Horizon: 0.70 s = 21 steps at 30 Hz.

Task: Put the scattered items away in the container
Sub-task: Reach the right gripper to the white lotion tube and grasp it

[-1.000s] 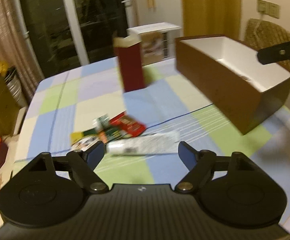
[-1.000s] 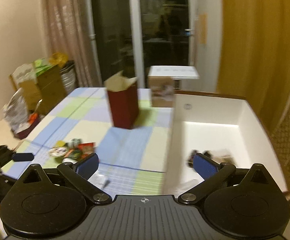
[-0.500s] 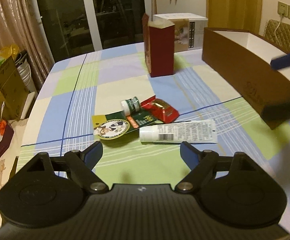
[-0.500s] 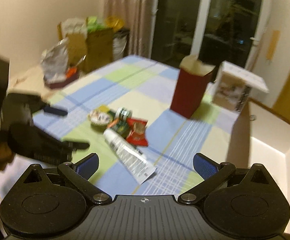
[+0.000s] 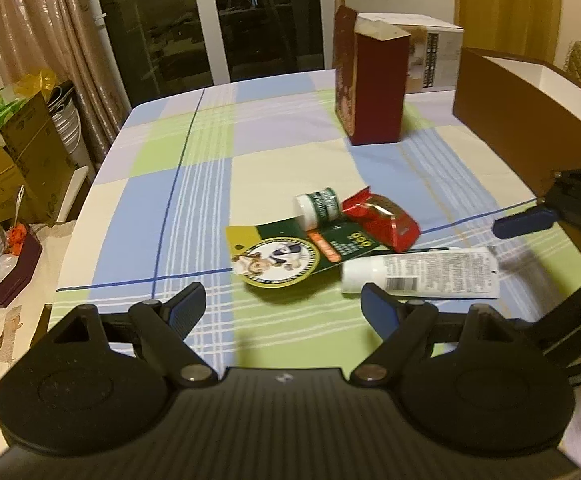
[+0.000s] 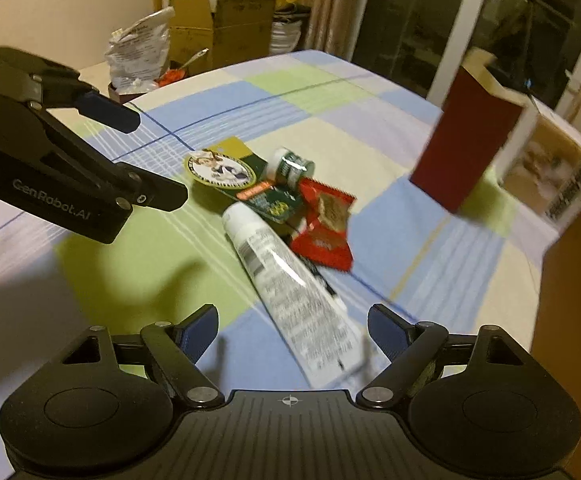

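Note:
A white tube (image 5: 418, 272) lies on the checked tablecloth beside a red snack packet (image 5: 382, 220), a small green-and-white bottle (image 5: 316, 208) and a green card with a round cartoon label (image 5: 278, 258). My left gripper (image 5: 282, 306) stands open just short of the card, holding nothing. My right gripper (image 6: 292, 326) hangs low over the crimped end of the tube (image 6: 290, 284). Its jaws are closing with the tube between them, and the pads are not pressing on it. The brown container (image 5: 510, 108) with a white inside stands at the right.
A tall red carton (image 5: 370, 92) stands behind the items, with a white printed box (image 5: 430, 56) beyond it. The left gripper (image 6: 142, 156) crosses the left side of the right wrist view. Cardboard boxes and bags (image 6: 218, 28) sit off the table's far edge.
My right gripper swung away from the container, dropped toward the table and now straddles the tube, jaws narrower. My left gripper moved forward and down toward the items, still open.

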Available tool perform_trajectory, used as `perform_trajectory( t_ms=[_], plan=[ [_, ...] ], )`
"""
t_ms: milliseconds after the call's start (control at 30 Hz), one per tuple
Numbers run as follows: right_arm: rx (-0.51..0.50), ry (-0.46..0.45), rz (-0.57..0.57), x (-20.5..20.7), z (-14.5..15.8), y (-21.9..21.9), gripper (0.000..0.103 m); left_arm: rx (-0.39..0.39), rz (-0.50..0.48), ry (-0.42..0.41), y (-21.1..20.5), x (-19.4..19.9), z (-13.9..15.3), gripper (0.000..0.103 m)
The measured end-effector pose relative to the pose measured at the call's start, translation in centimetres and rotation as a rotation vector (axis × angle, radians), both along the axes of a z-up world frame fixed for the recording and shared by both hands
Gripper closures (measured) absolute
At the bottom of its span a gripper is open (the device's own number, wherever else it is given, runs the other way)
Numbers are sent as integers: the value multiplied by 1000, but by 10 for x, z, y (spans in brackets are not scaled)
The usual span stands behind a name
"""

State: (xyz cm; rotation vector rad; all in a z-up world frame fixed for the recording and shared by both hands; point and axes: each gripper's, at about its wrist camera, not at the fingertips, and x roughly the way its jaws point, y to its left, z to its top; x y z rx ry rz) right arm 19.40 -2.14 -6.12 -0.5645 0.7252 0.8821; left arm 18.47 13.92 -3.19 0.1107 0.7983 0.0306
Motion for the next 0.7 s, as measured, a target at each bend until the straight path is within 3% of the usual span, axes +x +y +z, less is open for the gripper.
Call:
perform_trajectory(
  t_ms=[67,133,267,367,433,500,700],
  plan=[
    [-3,-27,27,1,-4,9,17,-6,10,1,5,3,-2,22],
    [-20,-50,58,3,-9,18,28,-12,24,-3,10,6,-2,22],
    [-48,-90,104,4,-19,29,30,-42,62,-8,19,10,-2,22],
    [-49,-101,133,4,-23,34,42,-65,79,-11,23,11,-1,22],
    [-39,-94,129,7,-25,37,44,-67,83,-9,23,11,-2,22],
    [-39,-85,113,9,-25,39,64,-71,84,-12,24,11,-1,22],
    [-31,0,53,-1,-20,23,67,-89,82,-11,23,10,-2,22]
  ],
)
